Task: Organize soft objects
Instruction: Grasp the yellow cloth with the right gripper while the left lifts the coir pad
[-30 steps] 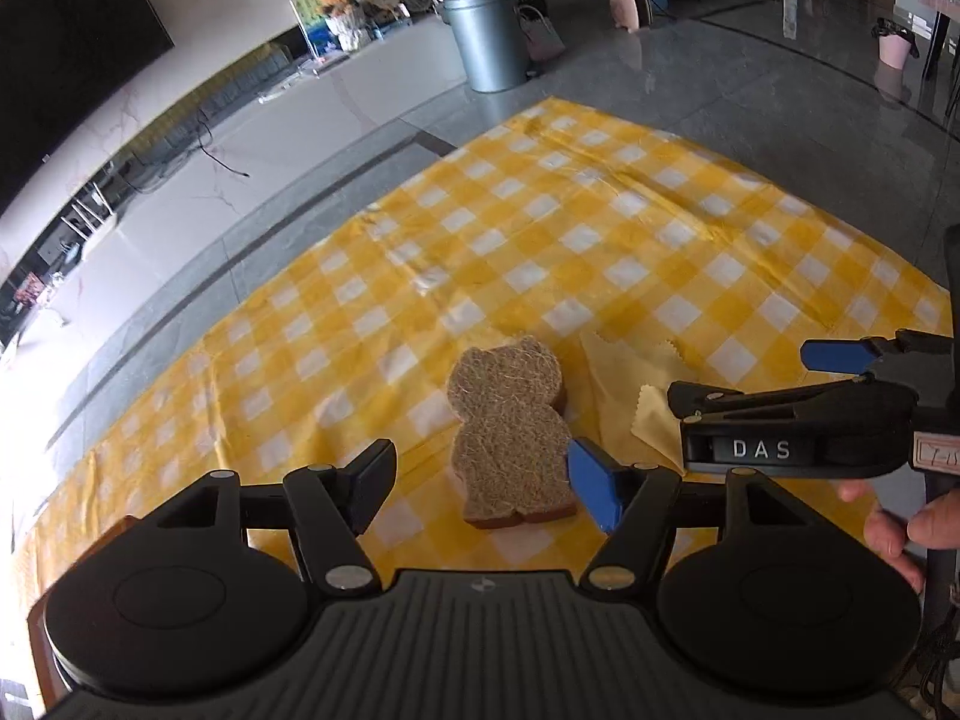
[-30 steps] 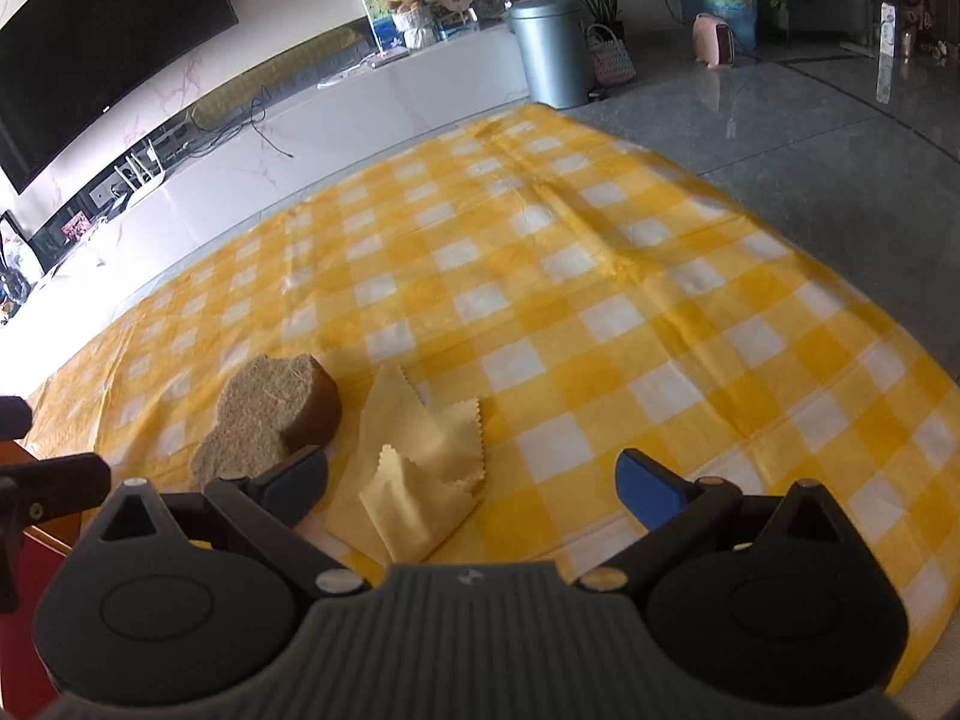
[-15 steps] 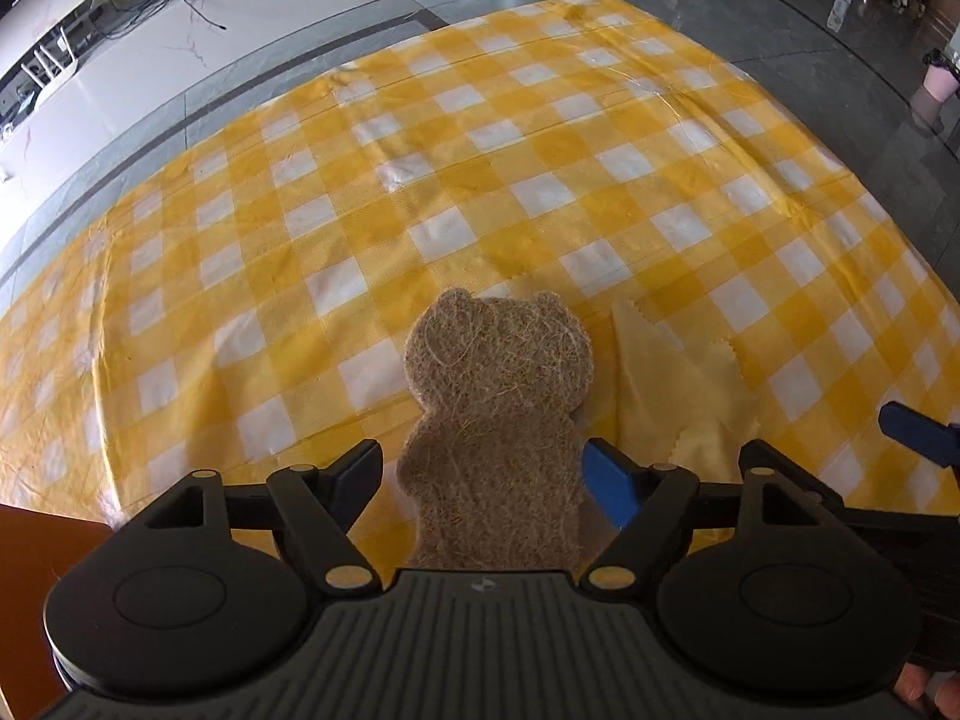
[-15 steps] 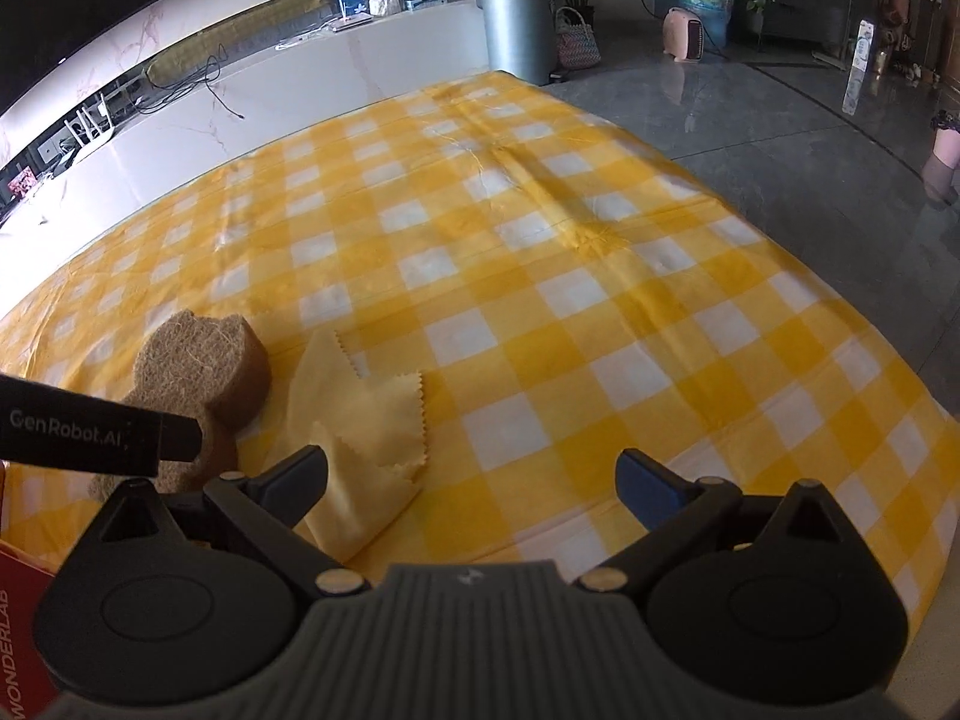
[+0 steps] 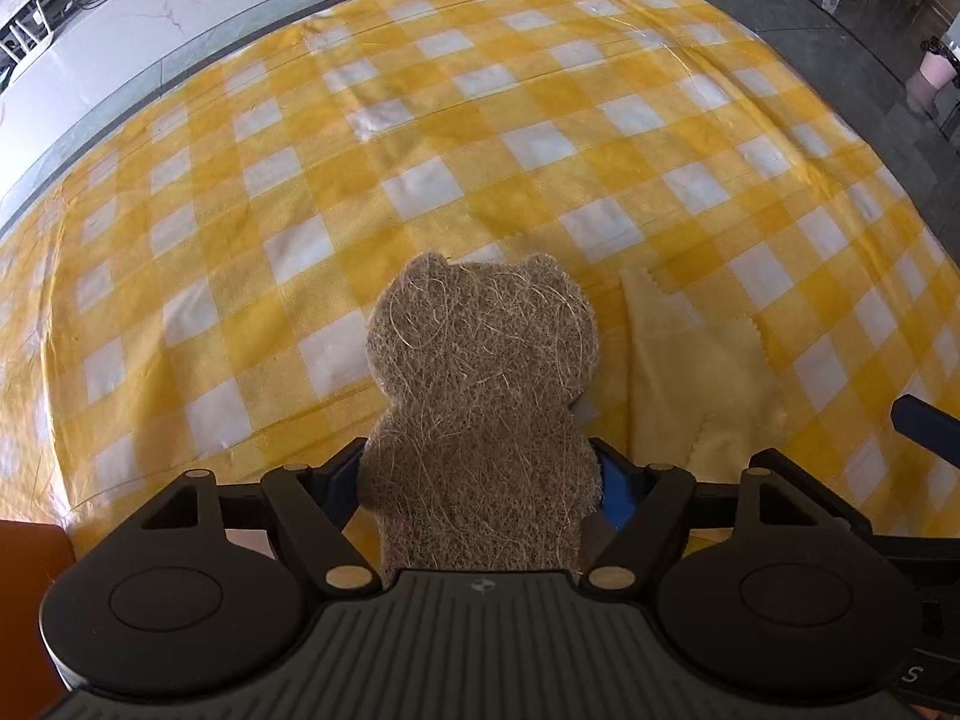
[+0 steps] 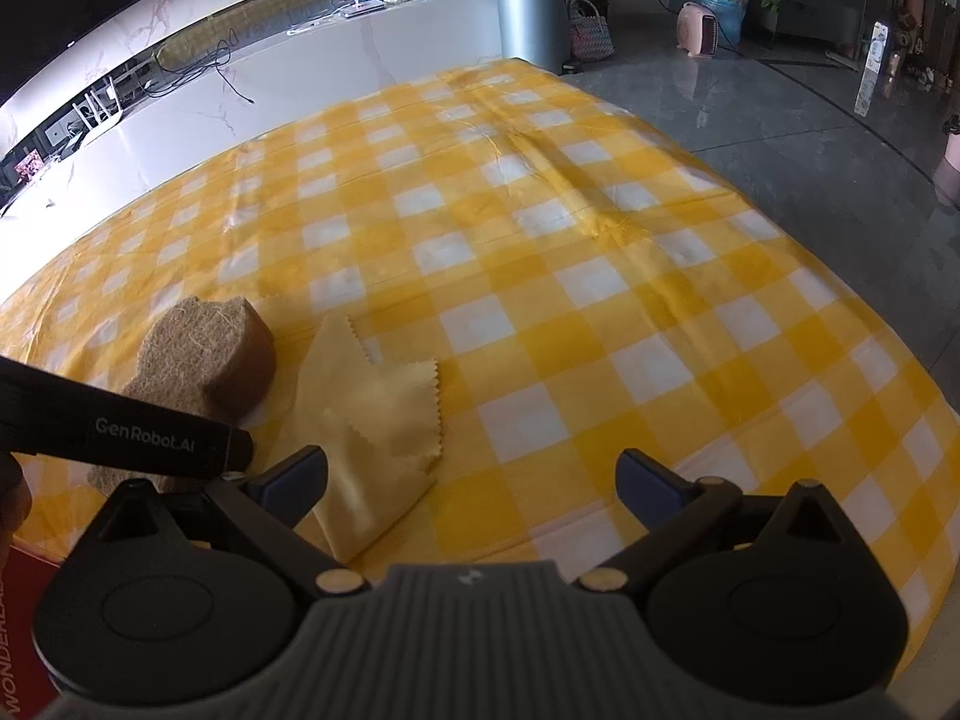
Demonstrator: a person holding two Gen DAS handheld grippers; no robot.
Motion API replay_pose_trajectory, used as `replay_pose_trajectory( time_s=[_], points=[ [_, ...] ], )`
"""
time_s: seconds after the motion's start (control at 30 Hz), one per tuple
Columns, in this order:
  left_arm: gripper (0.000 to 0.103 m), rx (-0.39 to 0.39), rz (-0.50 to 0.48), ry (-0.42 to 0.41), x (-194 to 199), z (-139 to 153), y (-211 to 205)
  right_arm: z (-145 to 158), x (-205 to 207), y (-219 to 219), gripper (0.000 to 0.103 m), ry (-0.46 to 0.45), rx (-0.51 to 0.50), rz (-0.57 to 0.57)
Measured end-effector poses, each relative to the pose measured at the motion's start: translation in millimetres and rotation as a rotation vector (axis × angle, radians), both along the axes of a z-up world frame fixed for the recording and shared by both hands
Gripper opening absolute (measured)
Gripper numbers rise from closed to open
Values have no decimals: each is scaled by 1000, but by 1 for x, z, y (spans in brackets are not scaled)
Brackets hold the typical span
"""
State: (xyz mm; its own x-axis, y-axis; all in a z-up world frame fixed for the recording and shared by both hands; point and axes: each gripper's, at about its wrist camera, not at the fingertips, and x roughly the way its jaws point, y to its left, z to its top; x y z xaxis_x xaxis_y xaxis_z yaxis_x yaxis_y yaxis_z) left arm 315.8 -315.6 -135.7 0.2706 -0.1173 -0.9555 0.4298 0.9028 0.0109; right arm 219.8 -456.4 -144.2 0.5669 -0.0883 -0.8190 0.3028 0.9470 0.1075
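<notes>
A brown bear-shaped fibre sponge [image 5: 480, 396] lies on the yellow checked tablecloth [image 5: 420, 120]. My left gripper [image 5: 480, 480] has its jaws closed against the sponge's lower body, head pointing away. The sponge also shows at the left in the right wrist view [image 6: 204, 354], partly behind the left gripper's black body [image 6: 138, 432]. A crumpled pale yellow cloth [image 6: 372, 420] lies just right of the sponge, also in the left wrist view [image 5: 696, 372]. My right gripper [image 6: 471, 480] is open and empty, its left finger over the cloth's near edge.
The tablecloth [image 6: 600, 240] drops off at the right and far edges to a grey floor. A grey bin [image 6: 531, 12], a basket and a water bottle stand beyond the far edge. A red box [image 6: 18, 630] sits at the near left.
My left gripper has moved forward and down over the sponge and closed on its lower body. The right gripper has drifted slightly, staying open near the cloth.
</notes>
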Motion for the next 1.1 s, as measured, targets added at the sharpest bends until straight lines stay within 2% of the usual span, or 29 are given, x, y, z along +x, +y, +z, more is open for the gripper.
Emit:
replay_pose_trajectory(
  time_s=[0.1, 0.23, 0.33, 0.43, 0.5, 0.57, 0.63, 0.8, 0.9, 0.97, 1.03, 1.1],
  points=[
    [86, -17, 16, -5, -1, 7, 8, 0, 1, 4, 100, -12, 2, 16],
    [86, -99, 58, 7, -7, 26, 25, 3, 4, 5, 100, -58, 112, 23],
    [86, -138, 43, -96, -20, 42, 36, 2, 9, 13, 100, -68, 124, 32],
    [87, -139, 36, -211, -30, 49, 44, -5, 18, 27, 100, -45, 92, 54],
    [87, -159, 53, -249, -34, 50, 52, -10, 22, 36, 100, -31, 74, 78],
    [87, -241, 73, -229, -32, 53, 62, -14, 26, 42, 100, -22, 53, 92],
    [87, -271, 87, -217, -31, 52, 67, -15, 27, 47, 100, -23, 24, 99],
    [87, -360, 199, -149, -21, 46, 86, -17, 28, 50, 100, -19, -8, 104],
    [87, -378, 224, -134, -21, 45, 90, -18, 27, 55, 99, -6, -50, 125],
    [87, -387, 205, -153, -23, 46, 89, -19, 27, 61, 94, 10, -102, 147],
    [87, -378, 184, -174, -26, 48, 86, -19, 26, 62, 93, 12, -110, 141],
    [87, -369, 172, -185, -27, 48, 84, -17, 26, 61, 85, 11, -113, 122]
  ],
)
